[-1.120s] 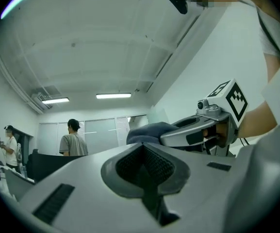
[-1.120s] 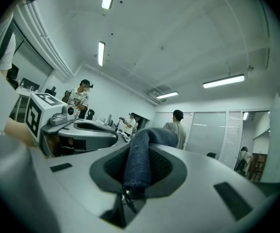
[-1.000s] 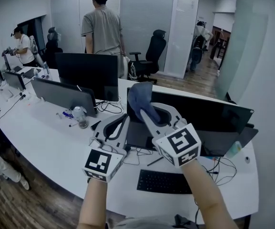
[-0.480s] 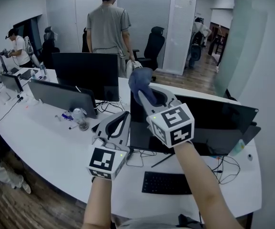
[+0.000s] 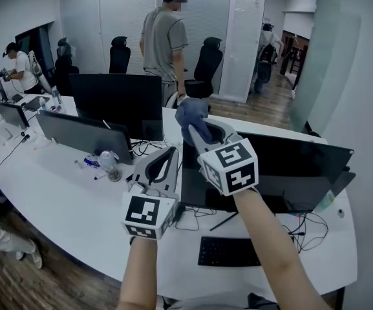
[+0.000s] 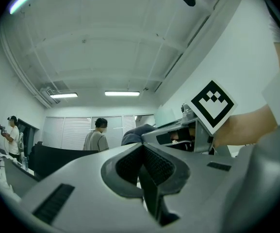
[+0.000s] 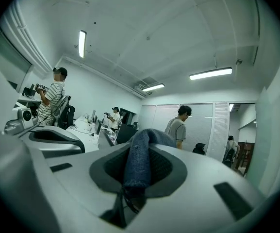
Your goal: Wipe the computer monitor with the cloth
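Note:
A wide black monitor (image 5: 289,166) stands on the white desk (image 5: 63,199) in front of me. My right gripper (image 5: 196,133) is shut on a blue cloth (image 5: 191,116), which it holds up at the monitor's top left corner. In the right gripper view the cloth (image 7: 140,160) is pinched between the jaws and bulges over their tips. My left gripper (image 5: 171,154) hangs lower, just left of the monitor's left edge, shut with nothing in it. The left gripper view shows its jaws closed together (image 6: 142,152), with the cloth (image 6: 132,135) beyond them.
A black keyboard (image 5: 228,252) and loose cables (image 5: 189,215) lie in front of the monitor. Two more dark monitors (image 5: 118,102) stand to the left, with a small bottle (image 5: 113,168) near them. A person (image 5: 163,41) stands behind the desk beside office chairs (image 5: 205,66).
My right gripper has lifted the cloth a little higher and nearer the monitor's top left corner. The left gripper has shifted slightly right. The person behind the desk has stepped to the right.

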A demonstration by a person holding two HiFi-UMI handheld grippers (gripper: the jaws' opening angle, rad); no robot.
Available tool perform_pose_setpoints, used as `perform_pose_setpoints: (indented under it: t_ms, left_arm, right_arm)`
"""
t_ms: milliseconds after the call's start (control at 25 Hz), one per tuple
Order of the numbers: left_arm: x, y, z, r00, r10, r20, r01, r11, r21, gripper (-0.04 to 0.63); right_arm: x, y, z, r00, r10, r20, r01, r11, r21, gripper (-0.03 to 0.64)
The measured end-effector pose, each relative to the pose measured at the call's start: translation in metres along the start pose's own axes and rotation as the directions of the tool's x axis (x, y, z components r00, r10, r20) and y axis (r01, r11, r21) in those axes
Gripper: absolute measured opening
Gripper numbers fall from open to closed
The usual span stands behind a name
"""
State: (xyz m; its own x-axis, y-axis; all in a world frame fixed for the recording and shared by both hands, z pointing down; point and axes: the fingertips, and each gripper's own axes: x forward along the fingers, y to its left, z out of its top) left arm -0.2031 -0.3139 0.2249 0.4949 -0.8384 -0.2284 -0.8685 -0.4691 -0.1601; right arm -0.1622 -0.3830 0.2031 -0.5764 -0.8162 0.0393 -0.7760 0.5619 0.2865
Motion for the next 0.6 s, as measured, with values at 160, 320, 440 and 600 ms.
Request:
perform_pose_setpoints:
  t_ms: [160, 320, 440, 600]
  left_arm:
    - [0.008, 0.0, 0.001, 1.0, -0.008, 0.01, 0.008, 1.0, -0.001, 0.006]
    - [0.01, 0.003, -0.001, 1.0, -0.012, 0.019, 0.013, 1.0, -0.021, 0.006]
    - [0.01, 0.003, -0.004, 1.0, -0.016, 0.021, 0.016, 0.999, -0.036, 0.006]
    - [0.008, 0.005, -0.006, 1.0, -0.018, 0.021, 0.019, 0.999, -0.05, 0.006]
  right_arm:
    - [0.005, -0.002, -0.007, 0.999, -0.029, -0.015, 0.029, 0.999, -0.019, 0.066]
    - [0.006, -0.005, -0.009, 0.999, -0.046, -0.012, 0.046, 0.998, -0.041, 0.066]
    - [0.007, -0.006, -0.008, 0.999, -0.048, -0.017, 0.047, 0.998, -0.037, 0.066]
    - [0.004, -0.011, -0.008, 0.999, -0.037, 0.005, 0.036, 0.994, 0.1, 0.066]
